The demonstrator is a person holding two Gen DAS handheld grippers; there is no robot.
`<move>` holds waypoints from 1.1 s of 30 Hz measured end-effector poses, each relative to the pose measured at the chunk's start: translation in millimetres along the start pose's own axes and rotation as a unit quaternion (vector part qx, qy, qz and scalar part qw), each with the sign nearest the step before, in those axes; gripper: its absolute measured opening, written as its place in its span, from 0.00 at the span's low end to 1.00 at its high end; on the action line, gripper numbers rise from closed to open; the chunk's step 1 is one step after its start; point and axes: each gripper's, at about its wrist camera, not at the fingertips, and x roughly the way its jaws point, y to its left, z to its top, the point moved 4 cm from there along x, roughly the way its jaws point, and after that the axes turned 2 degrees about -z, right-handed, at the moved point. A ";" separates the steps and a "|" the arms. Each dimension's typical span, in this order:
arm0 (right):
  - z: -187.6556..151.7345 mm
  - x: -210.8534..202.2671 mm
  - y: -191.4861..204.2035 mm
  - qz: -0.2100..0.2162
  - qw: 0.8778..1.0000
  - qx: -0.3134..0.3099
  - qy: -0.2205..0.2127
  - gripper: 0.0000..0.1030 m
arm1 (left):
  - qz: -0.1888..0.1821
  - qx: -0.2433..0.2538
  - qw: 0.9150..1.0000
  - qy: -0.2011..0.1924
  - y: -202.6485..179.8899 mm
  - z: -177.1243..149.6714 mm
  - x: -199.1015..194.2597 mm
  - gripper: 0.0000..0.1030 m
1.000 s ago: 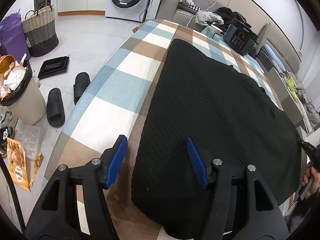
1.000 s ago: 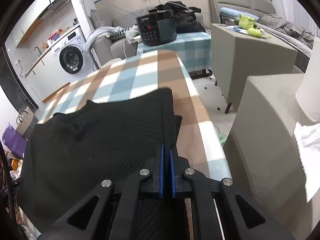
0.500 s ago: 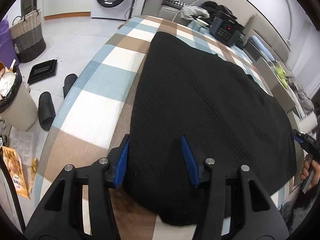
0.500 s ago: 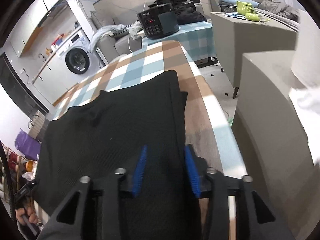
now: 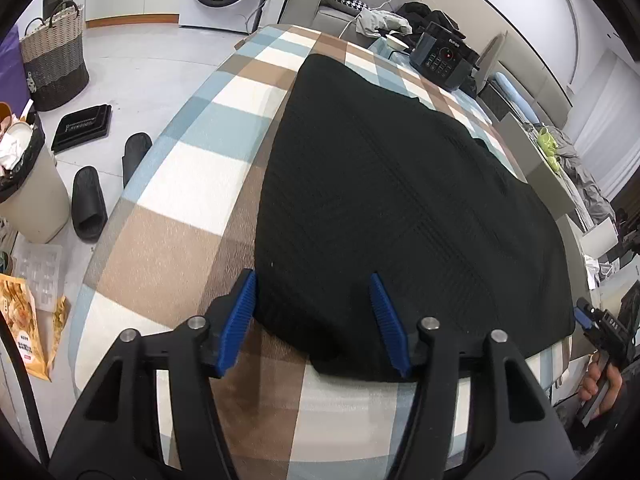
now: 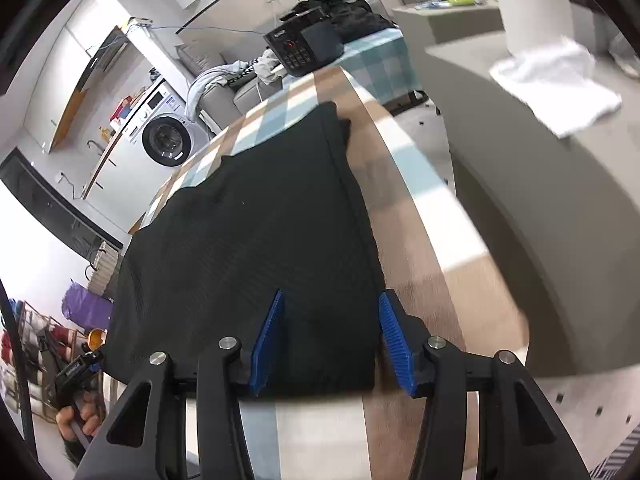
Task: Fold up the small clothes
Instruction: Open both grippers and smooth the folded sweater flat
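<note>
Left wrist view, nearest first: left gripper [image 5: 316, 320] low over the near edge of the desk [image 5: 168, 248], fingers [image 5: 240, 320] apart and opening, straddling the near left corner of the black garment [image 5: 392, 200] without pressing it; cloth between the pads, none pinched. Garment spread flat on the checked cover, long axis running away toward 12 o'clock, far edge near the black cooker [image 5: 442, 58] at 1 o'clock. Right gripper [image 5: 592, 320] glimpsed at 3 o'clock, at the garment's other near corner, with a hand [image 5: 600, 384] on its grip.

Right wrist view, nearest first: right gripper [image 6: 332, 340] over the near right corner of the black garment [image 6: 256, 232], fingers [image 6: 394, 340] apart and opening, cloth lying between them, not clamped. Right side seam running from the pads toward 12 o'clock, parallel to the desk [image 6: 432, 240] edge. Left gripper [image 6: 76, 368] at 8 o'clock.

Judged from this: each gripper nearest its own corner, both at the near hem; coming move likely a pinch at both corners and a carry toward 12 o'clock, along the long axis.
</note>
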 end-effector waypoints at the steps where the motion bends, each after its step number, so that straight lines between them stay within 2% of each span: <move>1: -3.4 1.3 -1.5 0.002 1.000 0.004 0.005 0.49 | 0.001 -0.002 1.000 0.005 1.1 -2.9 -1.2 0.56; 5: -10.4 -0.3 -1.4 0.008 1.000 0.006 0.004 0.50 | -0.010 -0.011 1.000 0.002 6.6 -14.0 -14.0 0.59; 7: -10.4 0.3 -0.1 0.015 1.000 0.005 0.006 0.57 | -0.010 -0.006 1.000 0.000 9.3 -20.6 -19.7 0.65; 10: -10.5 1.4 1.3 0.017 1.000 0.007 0.012 0.57 | -0.002 0.000 1.000 0.001 10.3 -26.6 -21.4 0.65; 16: -12.2 -1.3 2.1 0.018 1.000 0.002 0.014 0.57 | 0.003 0.002 1.000 -0.002 5.6 -16.9 -7.2 0.65; 19: -12.1 -1.9 0.2 0.018 1.000 0.005 0.015 0.57 | 0.005 0.021 1.000 -0.005 -5.5 -13.7 -3.8 0.65; 22: -11.3 -0.6 0.7 0.017 1.000 0.004 0.017 0.58 | -0.012 0.053 0.999 -0.005 -18.9 -17.6 -9.5 0.65; 24: -10.7 -0.4 1.5 0.016 1.000 -0.001 0.017 0.58 | -0.011 0.056 0.998 -0.007 -17.2 -22.6 -15.2 0.65; 30: -10.1 1.5 0.2 0.014 1.000 -0.001 0.018 0.58 | 0.011 -0.010 0.999 -0.042 25.6 -31.1 -43.2 0.65; 33: -10.1 4.7 1.8 0.016 1.000 -0.001 0.022 0.58 | 0.062 0.004 0.997 -0.039 33.2 -27.7 -40.1 0.65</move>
